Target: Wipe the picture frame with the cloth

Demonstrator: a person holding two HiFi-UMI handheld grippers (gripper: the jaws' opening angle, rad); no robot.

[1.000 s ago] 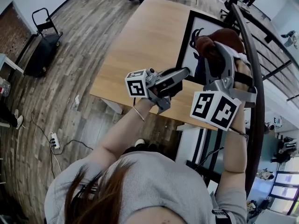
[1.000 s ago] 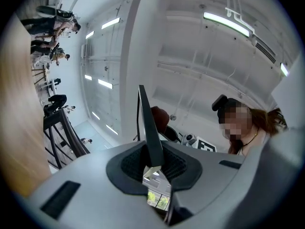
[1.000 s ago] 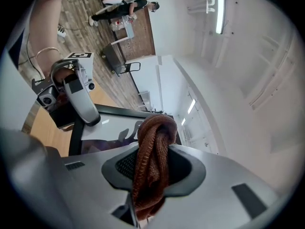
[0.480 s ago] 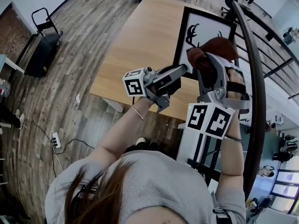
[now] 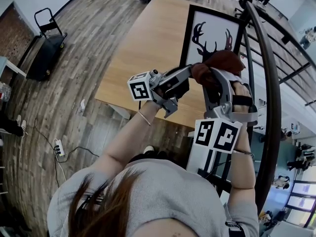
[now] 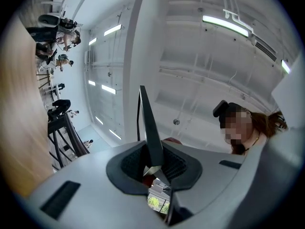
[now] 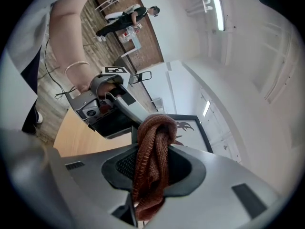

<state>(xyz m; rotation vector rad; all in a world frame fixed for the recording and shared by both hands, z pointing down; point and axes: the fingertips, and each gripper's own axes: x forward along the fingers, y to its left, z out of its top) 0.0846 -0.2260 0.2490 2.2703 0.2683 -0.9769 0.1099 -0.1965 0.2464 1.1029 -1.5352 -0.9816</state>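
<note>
In the head view, the picture frame [image 5: 213, 33] is seen at about one o'clock from the middle of the picture, over the wooden table [image 5: 148, 43]. It has a black border and a white sheet on which dark antlers are drawn. Whether its far edge rests on the table cannot be told.

The frame's near left corner, at its seven o'clock, is gripped by the left gripper [image 5: 189, 72]. In the left gripper view, the frame [image 6: 148, 123] is seen edge-on as a thin black blade. It stands between the jaws of the left gripper [image 6: 155, 165], which are closed on it with only a narrow gap between them.

The cloth [image 5: 220, 62], a reddish-brown knitted one, is clamped in the right gripper [image 5: 216, 75]. It lies against the lower part of the frame, at its six o'clock, just beside the left gripper's tips. In the right gripper view, the cloth [image 7: 151, 156] is bunched between the jaws of the right gripper [image 7: 149, 178], which are pressed on it. It rises out of them towards twelve o'clock. Behind it, the frame [image 7: 191, 127] is seen at two o'clock and the left gripper [image 7: 136, 118] at ten o'clock.

A dark metal railing [image 5: 269, 88] runs at three o'clock of the head view, and a black trolley [image 5: 45, 41] stands on the floor at nine o'clock.
</note>
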